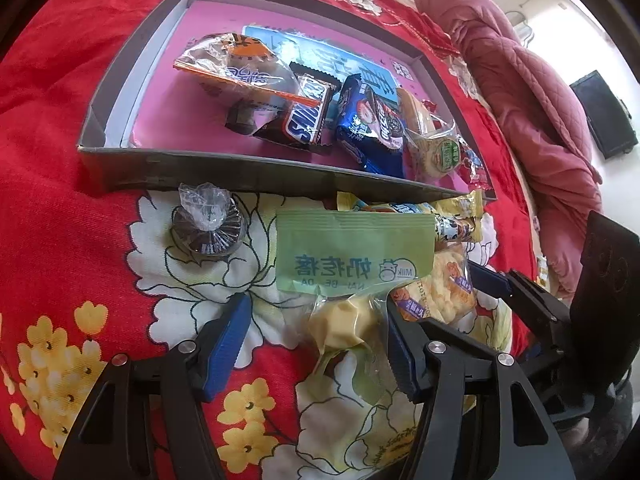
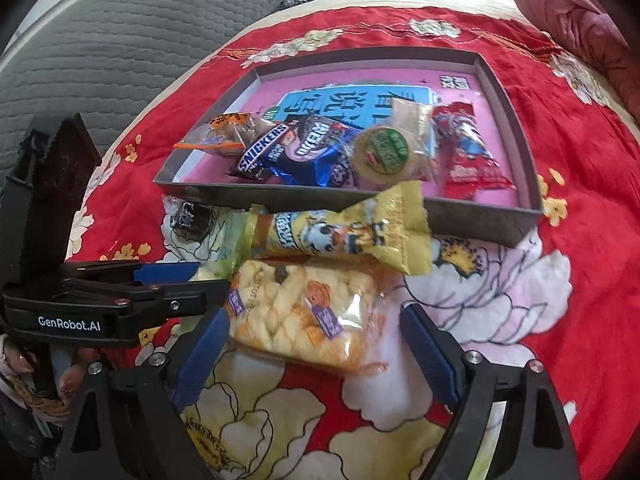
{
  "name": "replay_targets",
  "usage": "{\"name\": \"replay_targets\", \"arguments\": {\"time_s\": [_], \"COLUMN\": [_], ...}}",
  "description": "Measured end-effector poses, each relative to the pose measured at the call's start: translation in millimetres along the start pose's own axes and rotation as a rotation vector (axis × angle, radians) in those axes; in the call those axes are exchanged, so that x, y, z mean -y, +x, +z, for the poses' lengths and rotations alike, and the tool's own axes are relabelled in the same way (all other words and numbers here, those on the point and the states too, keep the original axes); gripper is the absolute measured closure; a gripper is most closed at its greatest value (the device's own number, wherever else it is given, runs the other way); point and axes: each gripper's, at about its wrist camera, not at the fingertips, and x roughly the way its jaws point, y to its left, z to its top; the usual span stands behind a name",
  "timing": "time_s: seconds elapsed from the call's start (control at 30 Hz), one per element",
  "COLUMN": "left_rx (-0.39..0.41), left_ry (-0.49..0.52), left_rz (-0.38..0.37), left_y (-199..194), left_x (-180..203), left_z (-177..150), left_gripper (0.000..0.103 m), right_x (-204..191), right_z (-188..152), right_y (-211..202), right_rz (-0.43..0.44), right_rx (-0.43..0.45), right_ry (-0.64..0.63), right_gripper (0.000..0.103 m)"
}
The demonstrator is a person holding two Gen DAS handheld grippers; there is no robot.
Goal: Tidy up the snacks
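Both tongs are held wide, and nothing is gripped. Between the fingers of the left gripper (image 1: 316,344) a green milk-candy packet (image 1: 352,252) is seen lying flat on the red floral bedspread (image 1: 60,208), its long axis running across the gap. Between the fingers of the right gripper (image 2: 316,344) a clear bag of yellow puffs (image 2: 304,312) is framed. Just beyond it a yellow wrapper (image 2: 344,232) lies crosswise, its crimped end pointing right. Farther ahead, the grey-walled tray (image 2: 472,216) is filled with a Snickers bar (image 2: 260,152).
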Motion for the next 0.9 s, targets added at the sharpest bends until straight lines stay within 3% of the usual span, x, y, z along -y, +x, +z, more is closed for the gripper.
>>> {"name": "replay_targets", "arguments": {"time_s": [0.37,0.5,0.6,0.9], "left_rx": [0.005,0.007,0.004,0.0], "left_ry": [-0.003,0.019,0.03,0.088], "left_rz": [0.01,0.047,0.055,0.124], "left_y": [-1.2,1.3,3.9,10.2], "left_x": [-3.0,3.5,8.2,25.1], "left_z": [0.1,-0.1,1.1,0.9], "left_gripper": [0.043,0.044,0.044,0.044], "right_x": [-13.8,-18.5,-21.1,13.2], "right_z": [1.6,-0.6,-3.4,-10.2], "right_y": [13.4,12.3,9.5,-11.6], "right_rz": [-0.053,-0.049,-0.063,-0.066], "right_rx": [-0.003,-0.006,-0.008,0.0], "right_ry": [-0.068,-0.107,-0.119,0.02], "right_gripper": [0.007,0.021,0.022,0.022]}}
